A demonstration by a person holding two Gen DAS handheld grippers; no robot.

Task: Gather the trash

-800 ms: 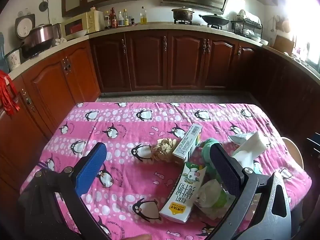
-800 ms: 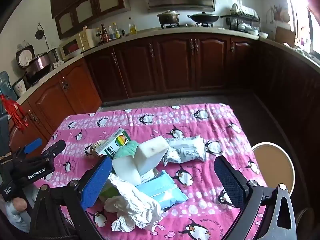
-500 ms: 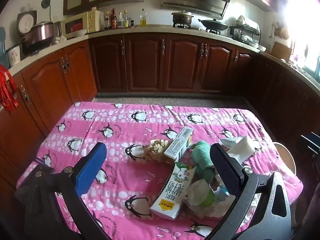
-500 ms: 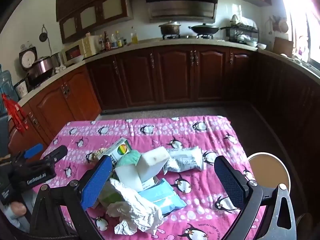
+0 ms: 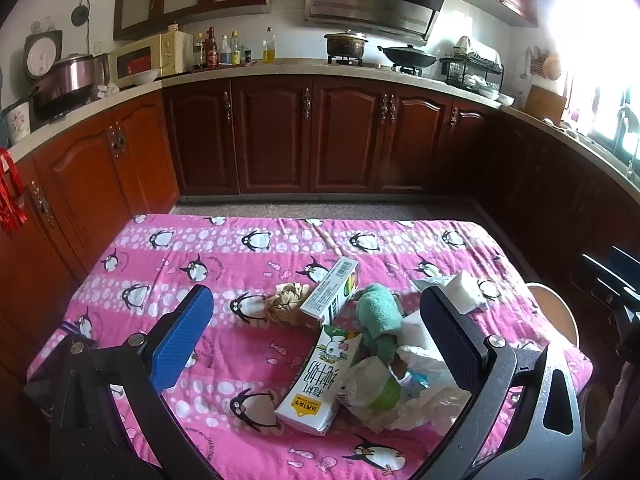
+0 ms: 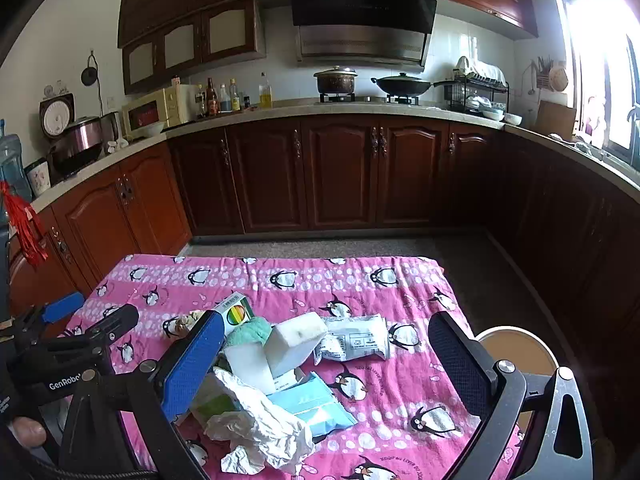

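Observation:
A heap of trash lies on the pink penguin tablecloth [image 5: 224,248]. It holds a milk carton [image 5: 316,380], a small box with a barcode [image 5: 332,292], a teal cloth [image 5: 380,320], a crumpled brown paper [image 5: 286,304] and white wrappers. The right wrist view shows white foam blocks [image 6: 292,344], a blue wipes pack [image 6: 316,404], a silver packet [image 6: 352,340] and crumpled white paper [image 6: 256,428]. My left gripper [image 5: 316,344] is open and empty above the heap. My right gripper [image 6: 324,364] is open and empty above the heap's right side.
A round wooden stool [image 6: 516,352] stands by the table's right edge. Dark wood cabinets [image 5: 344,136] line the walls on three sides. The counter carries a microwave [image 5: 148,58], bottles, pots and a rice cooker. My left gripper also shows at the left of the right wrist view [image 6: 72,340].
Both grippers have pulled back and up from the table, so the heap looks smaller and lower in both views. The trash has not moved and both grippers stay open.

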